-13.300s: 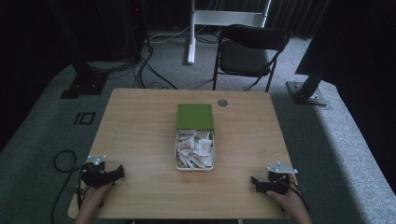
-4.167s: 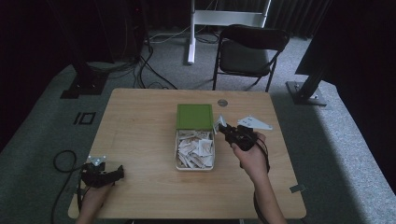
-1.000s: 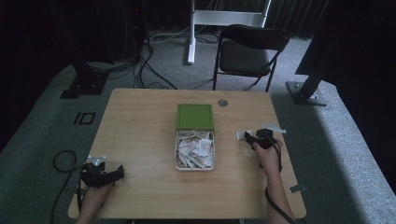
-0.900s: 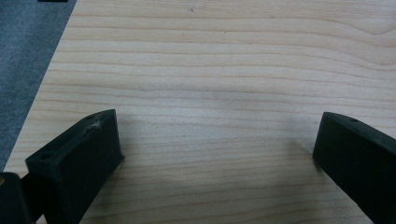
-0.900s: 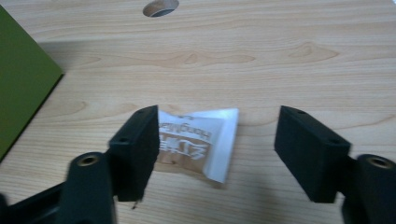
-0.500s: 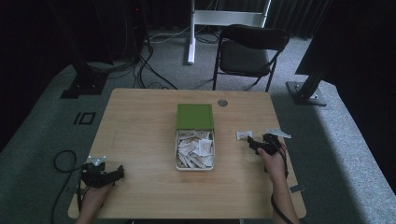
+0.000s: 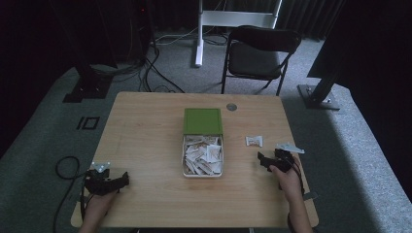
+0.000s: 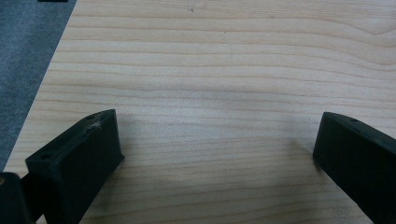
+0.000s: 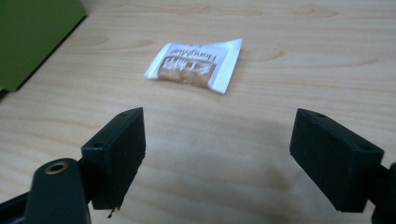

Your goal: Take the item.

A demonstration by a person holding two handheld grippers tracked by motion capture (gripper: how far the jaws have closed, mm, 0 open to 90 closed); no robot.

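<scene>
A small white sachet (image 7: 254, 141) with brown print lies flat on the wooden table (image 7: 145, 126), right of a tin. In the right gripper view the sachet (image 9: 195, 66) rests just beyond my right gripper (image 9: 217, 144), whose jaws have just been opening and stand wide with nothing between them. My right gripper (image 7: 263, 160) sits a short way nearer the person than the sachet. My left gripper (image 7: 124, 179) rests open at the table's near left corner; its view shows bare wood between the jaws (image 8: 215, 154).
An open white tin (image 7: 185, 170) holds several similar sachets, with its green lid (image 7: 202, 120) lying just behind it. A small round disc (image 7: 231, 106) sits near the far edge. A folding chair (image 7: 260, 48) stands beyond the table.
My right gripper has drawn back toward the person and away from the sachet, which now lies on the table by itself. The left gripper has not moved.
</scene>
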